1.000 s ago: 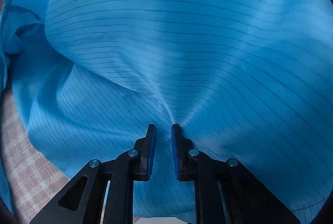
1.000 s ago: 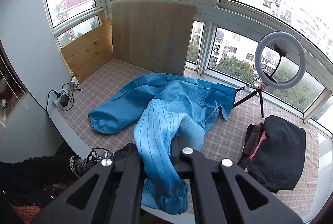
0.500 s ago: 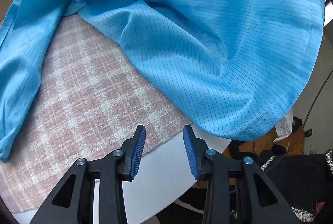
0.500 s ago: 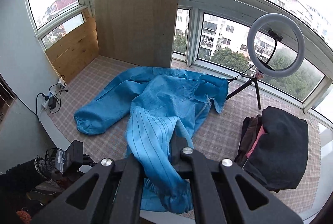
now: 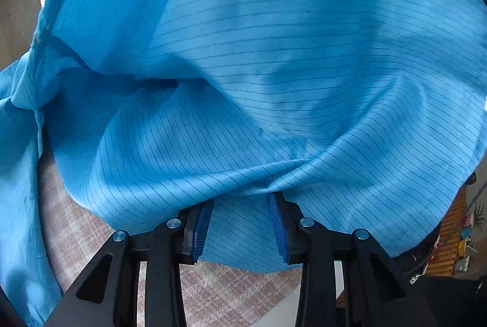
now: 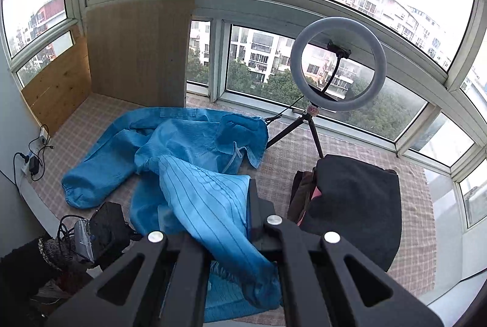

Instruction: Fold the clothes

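A blue garment (image 6: 194, 141) with thin dark stripes lies rumpled on the checked tablecloth (image 6: 304, 150). My right gripper (image 6: 219, 205) is shut on one of its sleeves, which runs up through the jaws. The sleeve's gathered cuff (image 6: 258, 290) hangs over the gripper's body. In the left wrist view the same blue fabric (image 5: 274, 68) fills nearly the whole picture. My left gripper (image 5: 240, 200) is open, its blue pads (image 5: 201, 226) apart. A fold of the fabric drapes over the fingertips and hides them; the pads are not pressing on it.
A ring light (image 6: 338, 65) on a tripod stands at the back right. A pile of dark clothes (image 6: 353, 205) lies on the right. A wooden board (image 6: 137, 50) leans on the windows. Power strip and cables (image 6: 33, 162) lie at far left.
The left jaws have opened wider than a second ago. Half a second ago they hung over bare tablecloth; now fabric drapes over their tips. The right gripper has shifted right, still holding the sleeve.
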